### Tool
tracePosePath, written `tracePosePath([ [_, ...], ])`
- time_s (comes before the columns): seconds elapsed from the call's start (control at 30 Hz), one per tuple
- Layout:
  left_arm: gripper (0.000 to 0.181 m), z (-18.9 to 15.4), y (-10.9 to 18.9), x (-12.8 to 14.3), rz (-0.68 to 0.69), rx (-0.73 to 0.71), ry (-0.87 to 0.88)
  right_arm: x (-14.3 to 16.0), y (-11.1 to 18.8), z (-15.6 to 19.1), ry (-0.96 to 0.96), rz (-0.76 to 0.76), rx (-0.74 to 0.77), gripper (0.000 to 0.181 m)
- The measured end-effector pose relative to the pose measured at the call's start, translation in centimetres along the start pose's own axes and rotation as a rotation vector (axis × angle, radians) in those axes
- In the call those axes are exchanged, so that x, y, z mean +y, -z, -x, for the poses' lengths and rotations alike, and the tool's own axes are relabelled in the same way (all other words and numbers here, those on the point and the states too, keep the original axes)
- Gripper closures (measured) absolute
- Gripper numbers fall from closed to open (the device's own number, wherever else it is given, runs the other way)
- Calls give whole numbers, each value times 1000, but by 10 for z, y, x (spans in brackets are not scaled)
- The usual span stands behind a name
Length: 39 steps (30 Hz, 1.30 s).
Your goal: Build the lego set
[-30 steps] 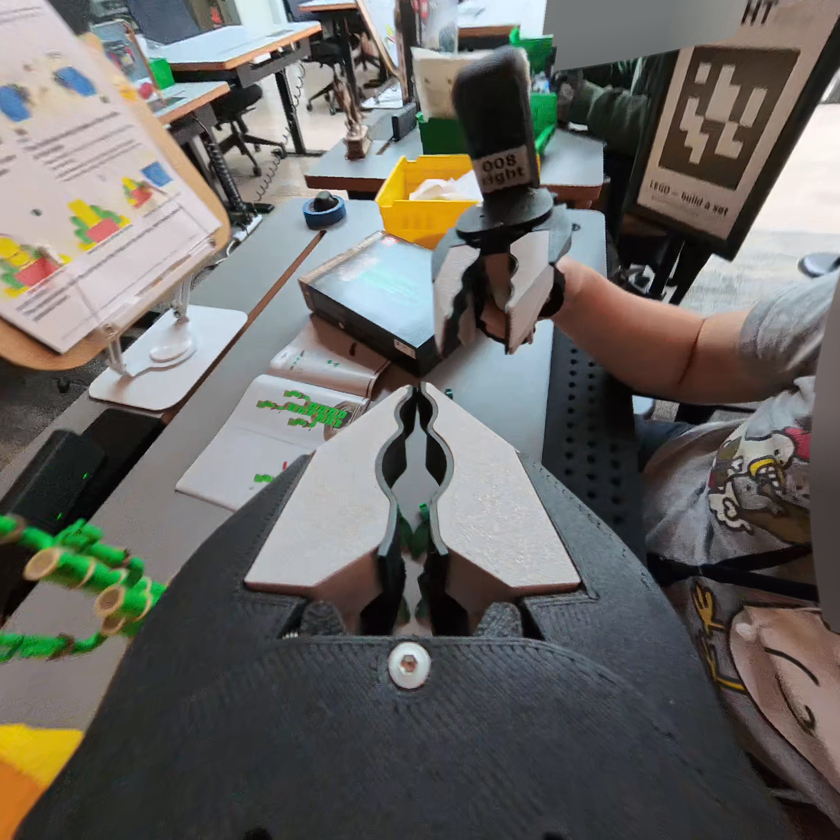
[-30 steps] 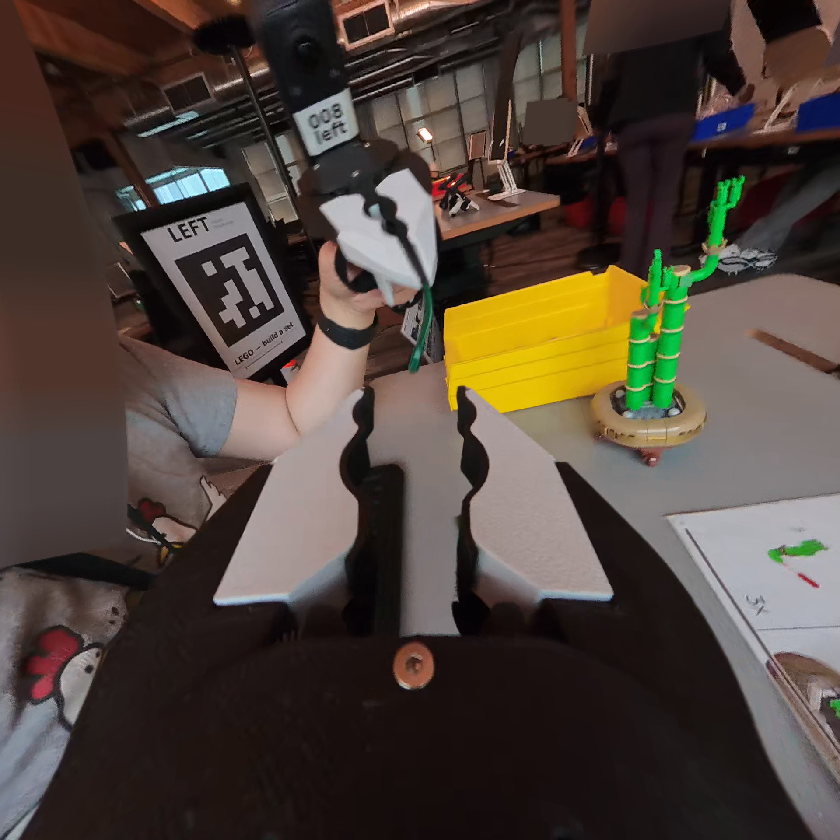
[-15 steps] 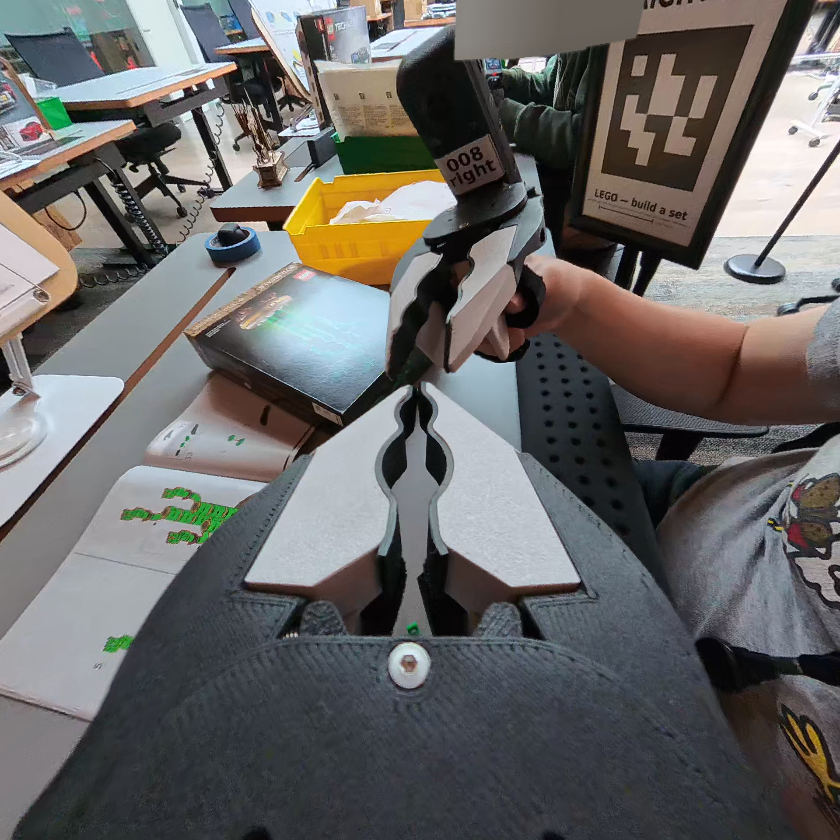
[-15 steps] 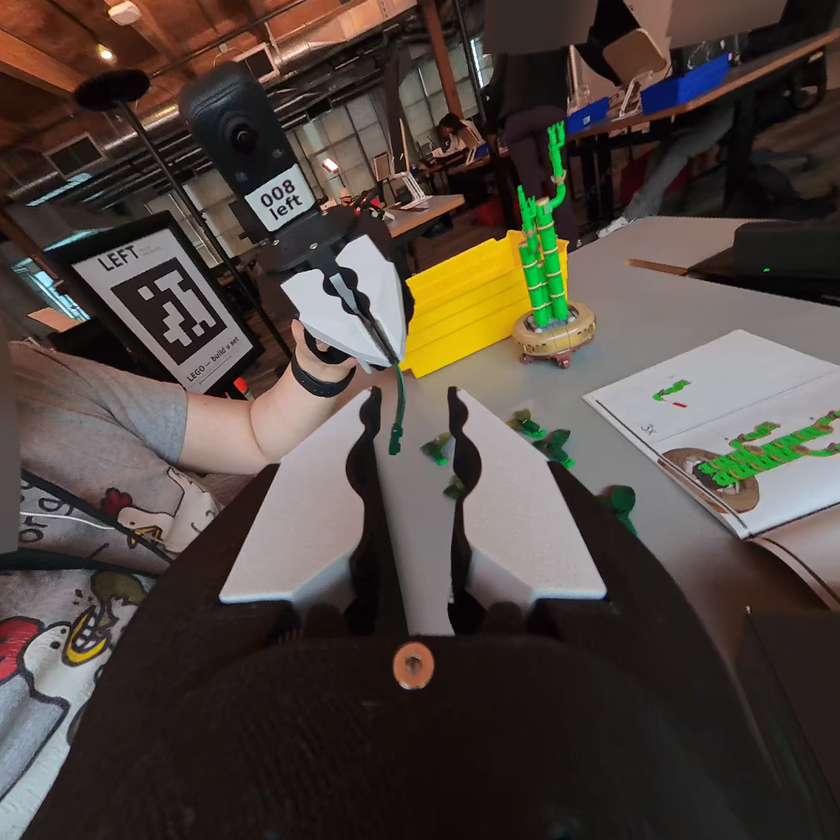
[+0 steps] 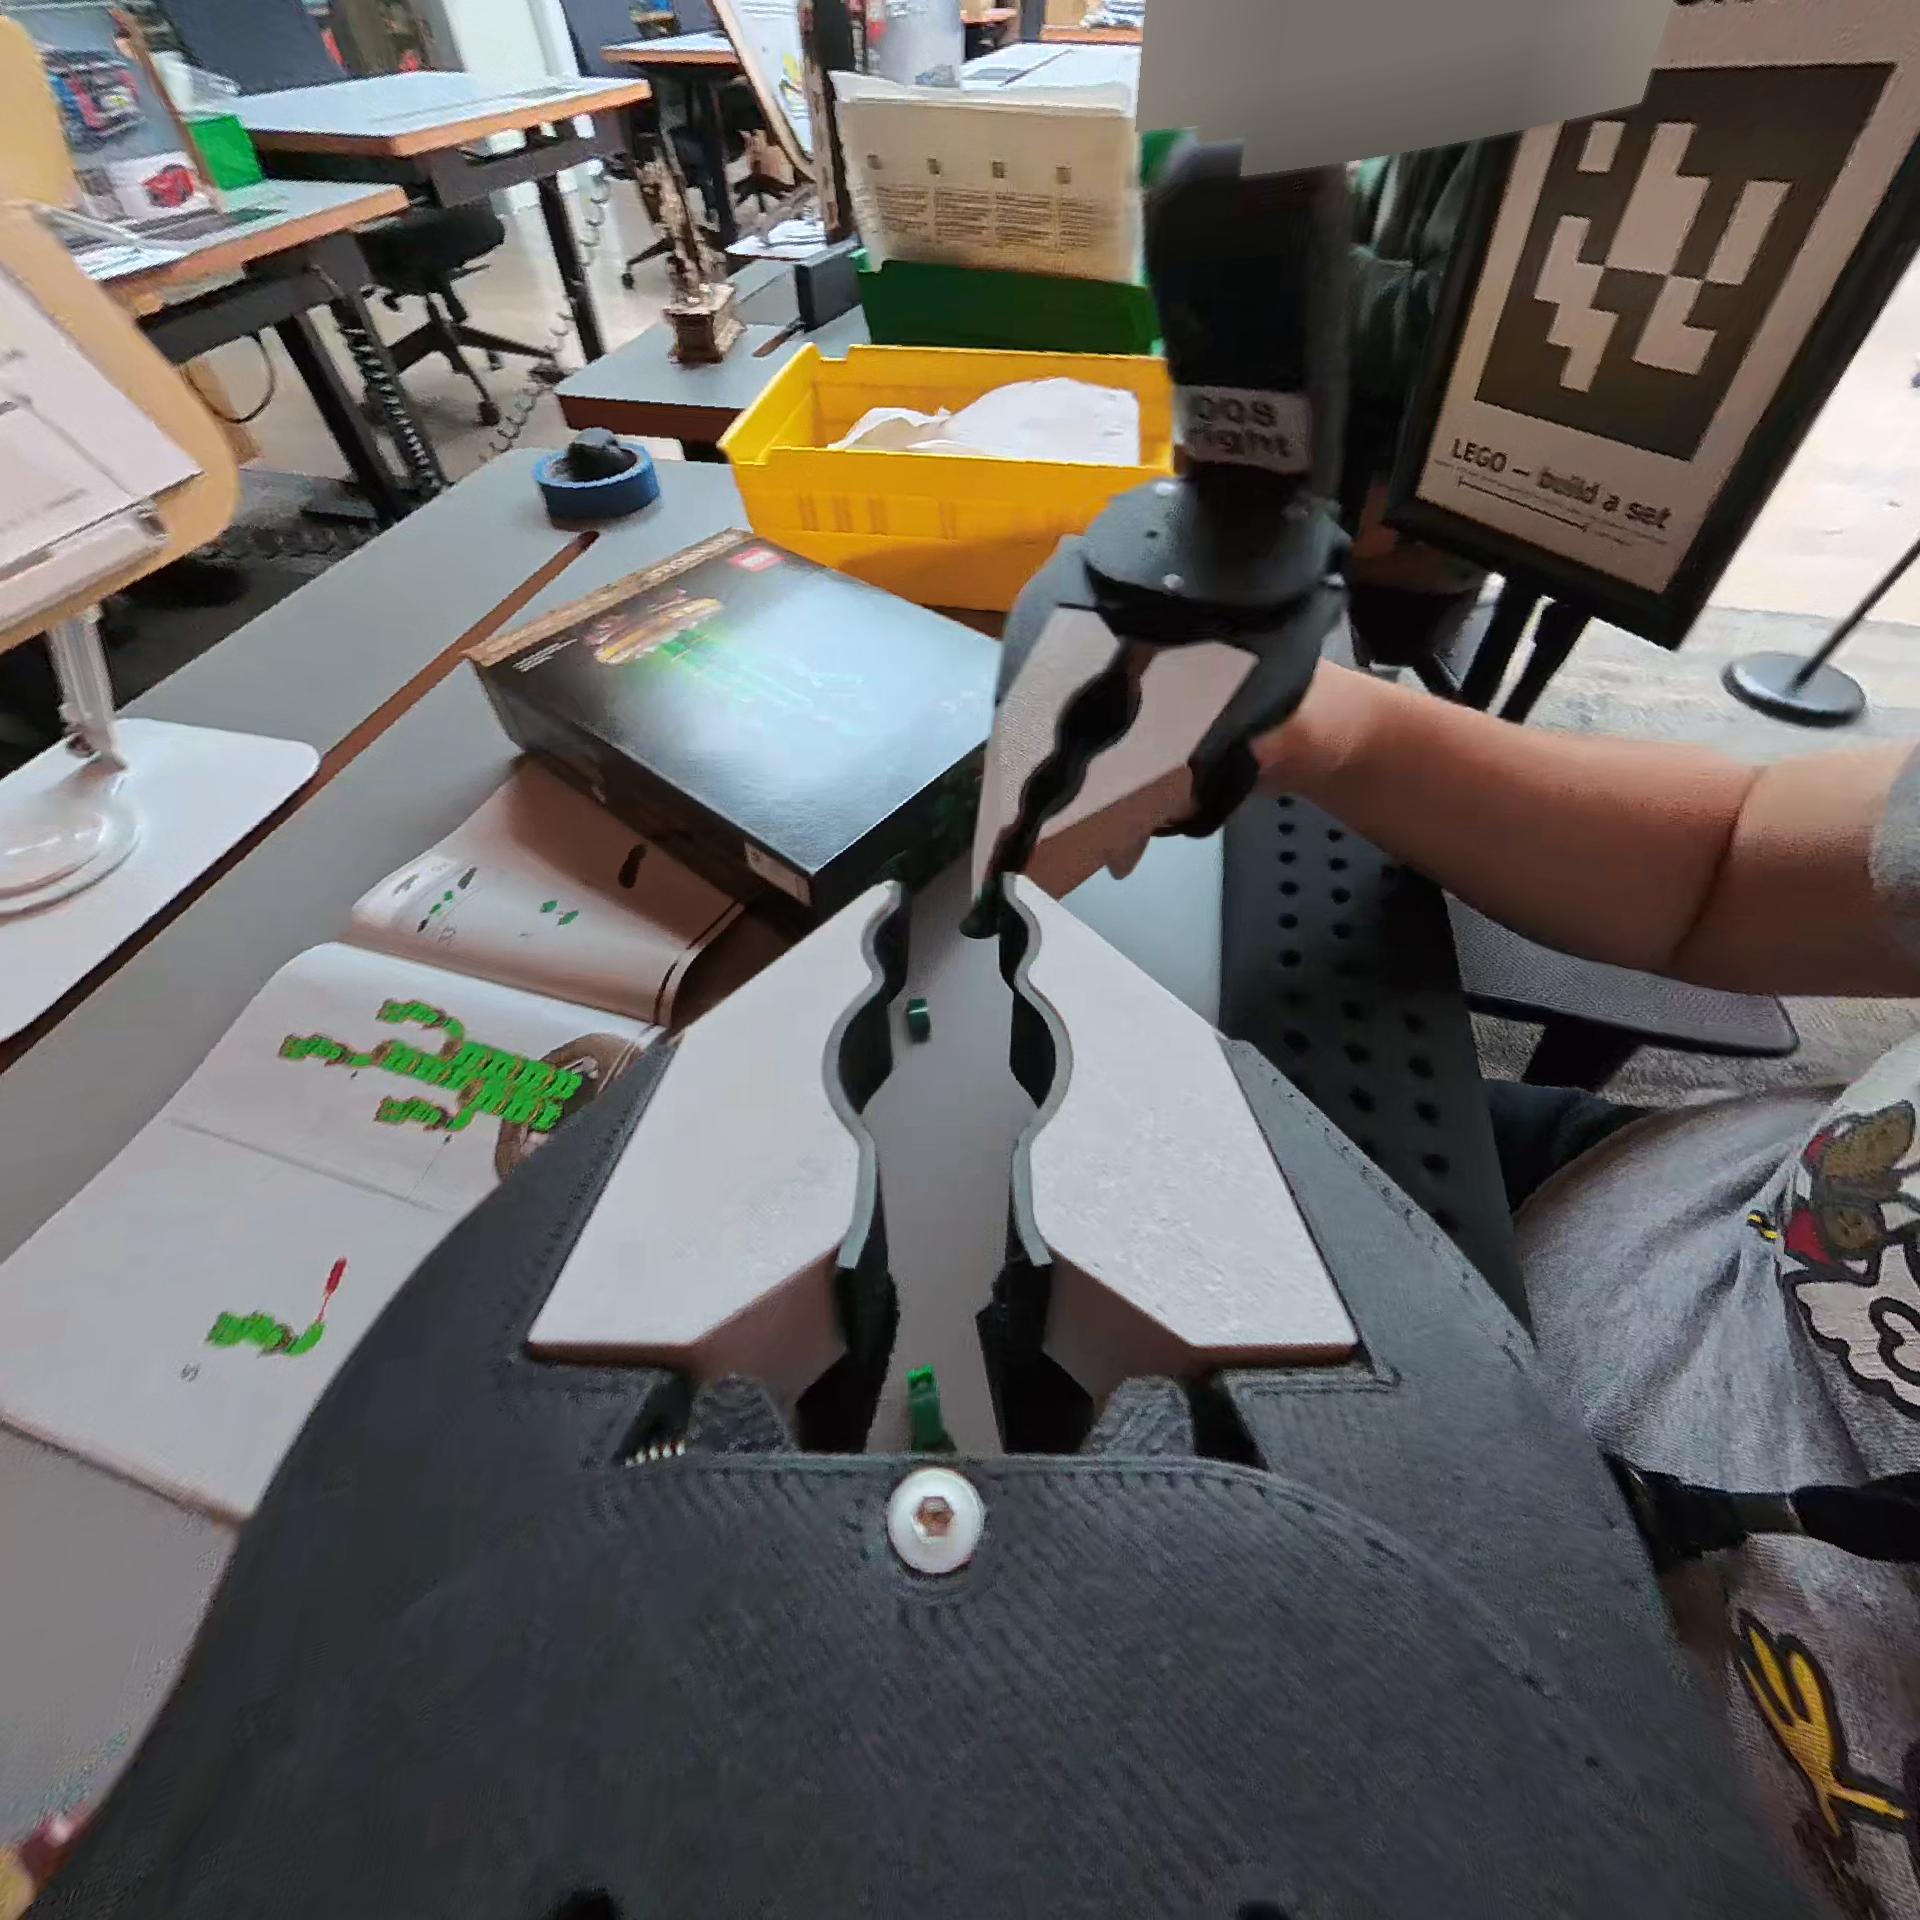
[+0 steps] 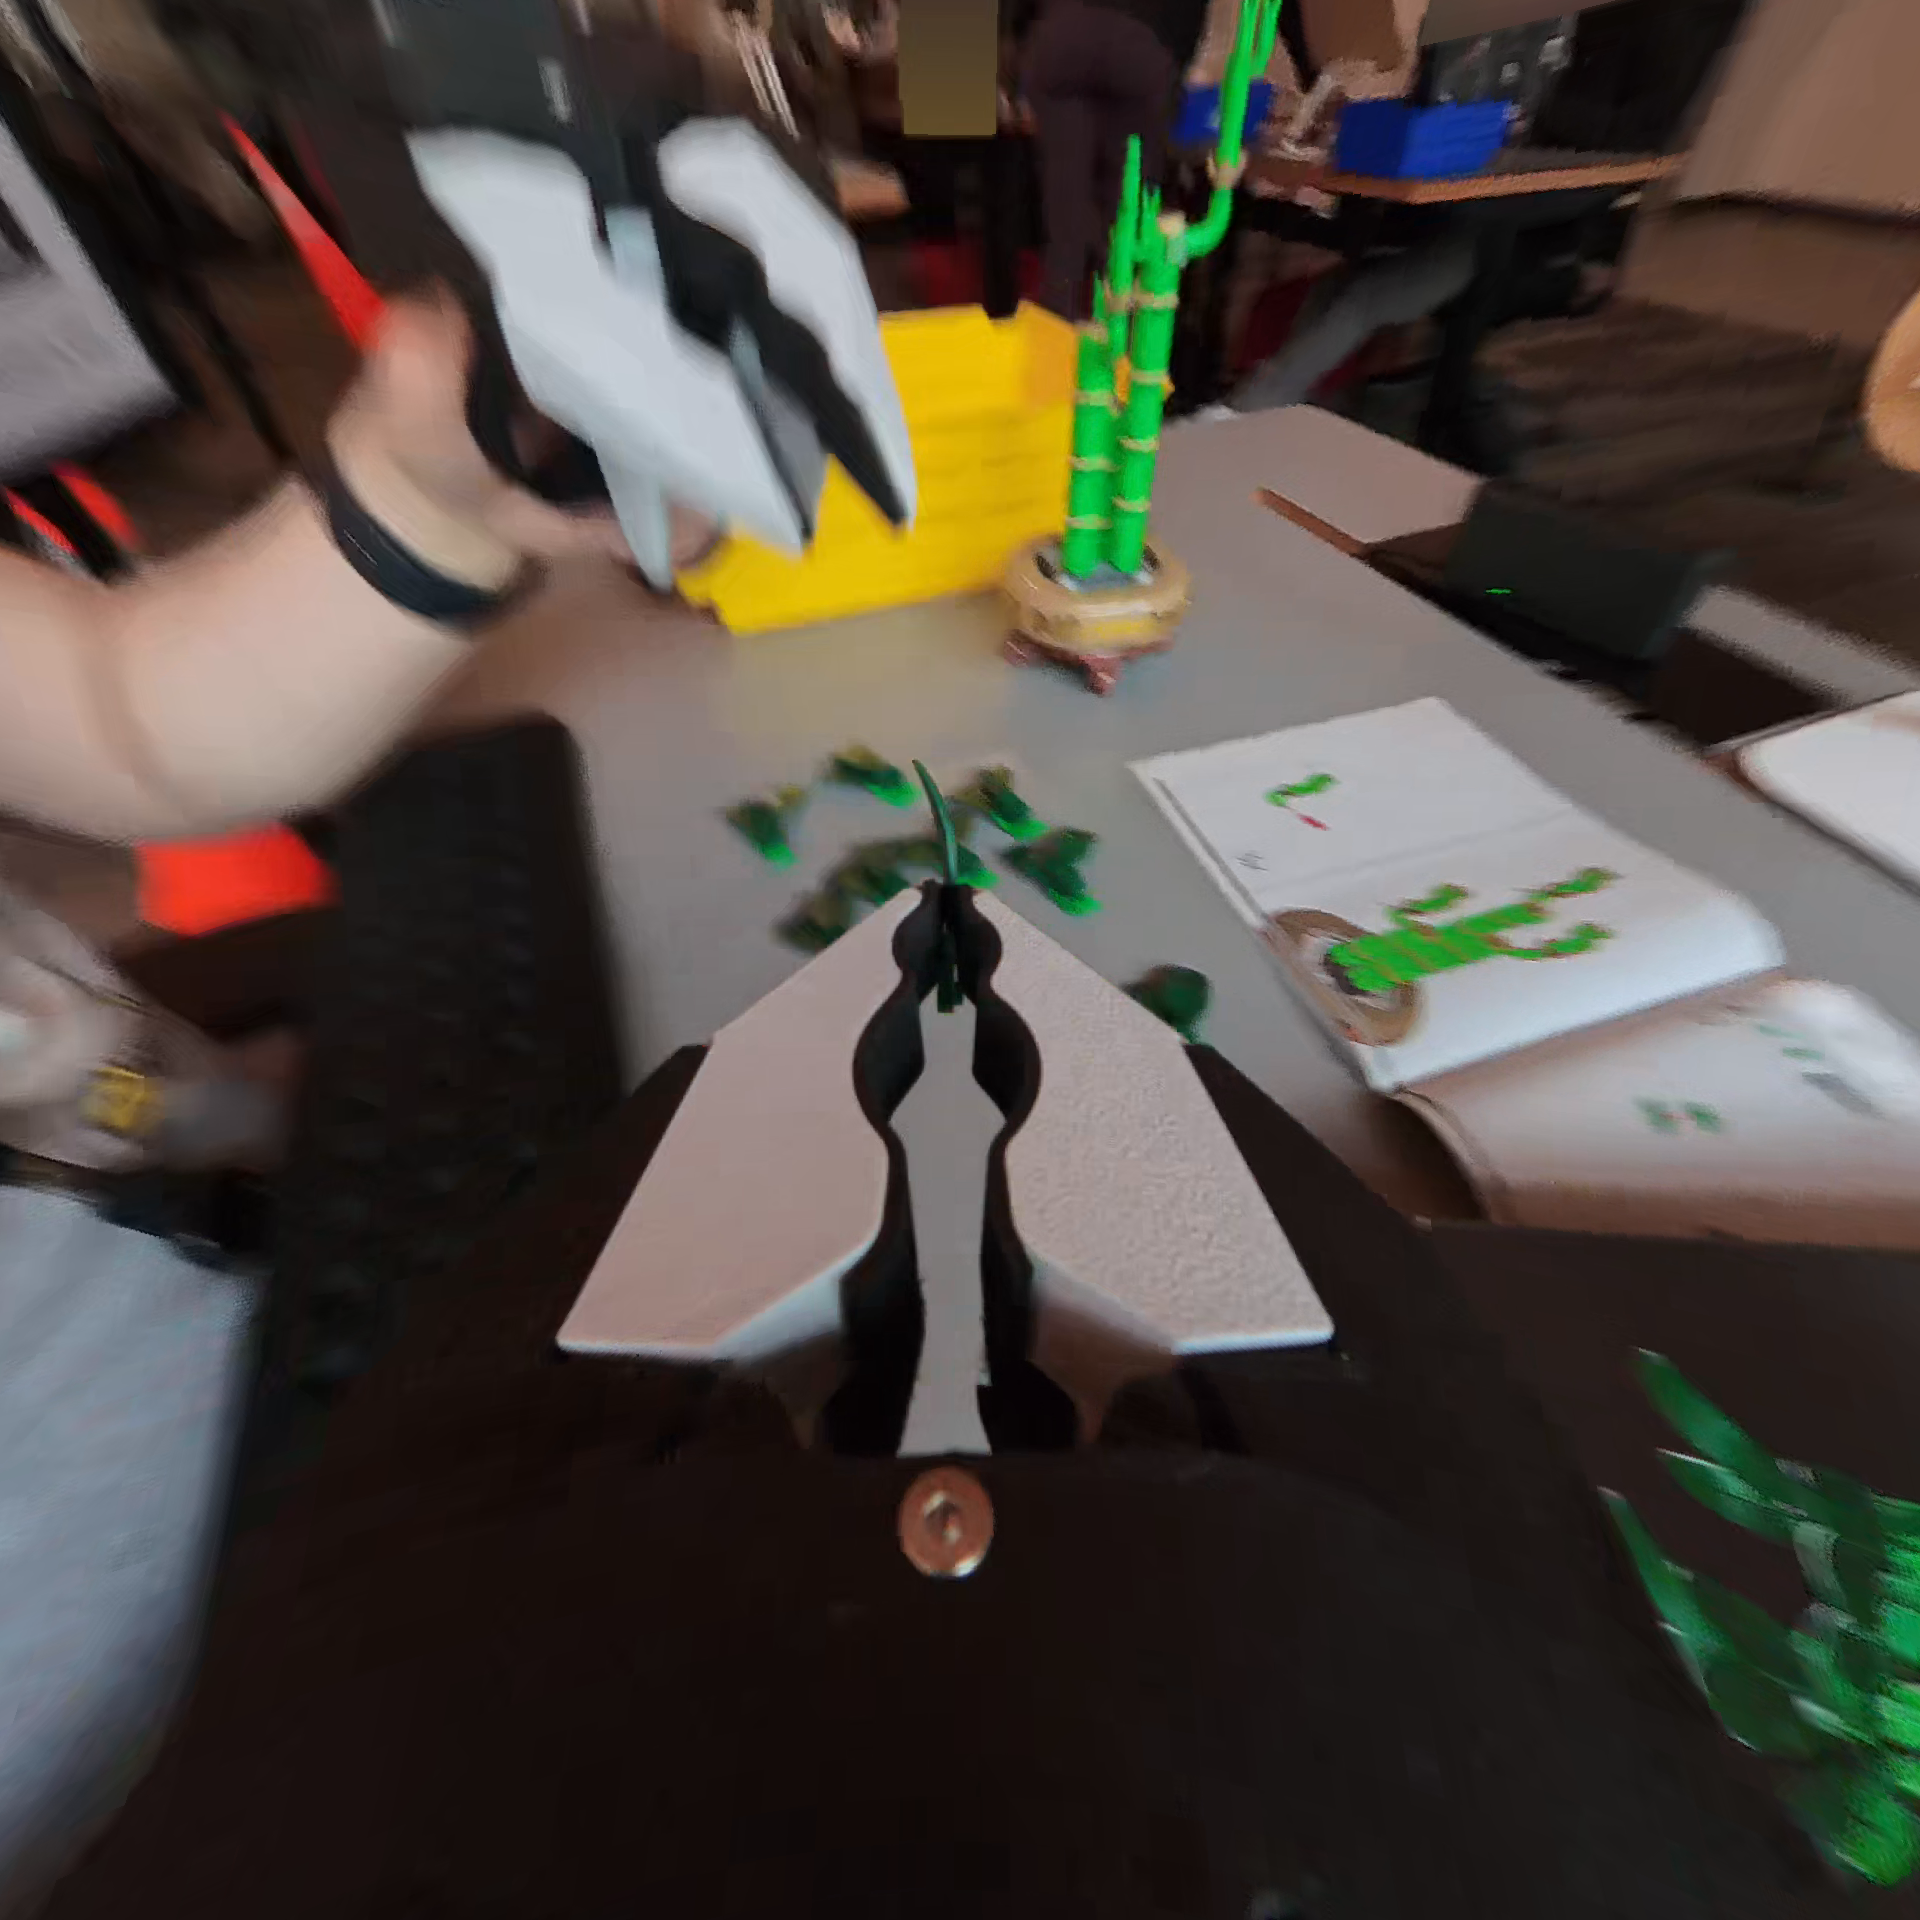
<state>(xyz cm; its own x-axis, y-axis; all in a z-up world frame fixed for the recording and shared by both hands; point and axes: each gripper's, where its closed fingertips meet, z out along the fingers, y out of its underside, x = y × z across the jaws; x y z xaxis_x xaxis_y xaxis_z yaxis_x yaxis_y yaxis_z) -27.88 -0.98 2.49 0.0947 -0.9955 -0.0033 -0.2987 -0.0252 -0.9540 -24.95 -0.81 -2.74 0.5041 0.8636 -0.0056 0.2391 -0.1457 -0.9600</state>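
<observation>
The right gripper (image 6: 943, 914) is pinching a thin dark green stem piece (image 6: 940, 831) at its very tips, jaws drawn narrow around it. The left gripper (image 5: 948, 914) is standing wide apart and carrying nothing. Just ahead of the right gripper, loose green leaf pieces (image 6: 883, 831) are lying scattered on the table (image 6: 665, 707). Beyond them and slightly right, the bamboo model (image 6: 1117, 416) is standing upright in its tan pot. To the right, the open instruction booklet (image 6: 1455, 894) is lying flat. The step in hand is probably fitting leaves onto the stem. Next, the left gripper likely needs to pick up one leaf and press it onto the stem while the right one is steadying it.
</observation>
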Motion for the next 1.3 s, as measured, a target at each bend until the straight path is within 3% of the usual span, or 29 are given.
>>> tracePosePath([
  [0.17, 175, 16, 35, 10, 8, -160, 21, 64, -27, 1, 564, 355, 185, 181],
  [0.27, 177, 15, 49, 11, -5, -179, 64, 88, -39, -1, 698, 475, 185, 181],
  [0.43, 178, 16, 67, 5, -48, -201, 122, 101, -45, -15, 835, 584, 238, 181],
  [0.8, 181, 27, 87, 4, -72, -261, 158, 119, -48, -15, 806, 644, 197, 181],
  [1.0, 180, 42, 97, 16, -46, -330, 221, 114, -46, -3, 607, 559, 101, 165],
  [1.13, 175, 48, 114, 19, -53, -376, 241, 94, -31, -2, 462, 436, 78, 165],
  [1.3, 167, 73, 169, 29, -73, -534, 277, 52, 5, -28, 410, 237, 248, 168],
])
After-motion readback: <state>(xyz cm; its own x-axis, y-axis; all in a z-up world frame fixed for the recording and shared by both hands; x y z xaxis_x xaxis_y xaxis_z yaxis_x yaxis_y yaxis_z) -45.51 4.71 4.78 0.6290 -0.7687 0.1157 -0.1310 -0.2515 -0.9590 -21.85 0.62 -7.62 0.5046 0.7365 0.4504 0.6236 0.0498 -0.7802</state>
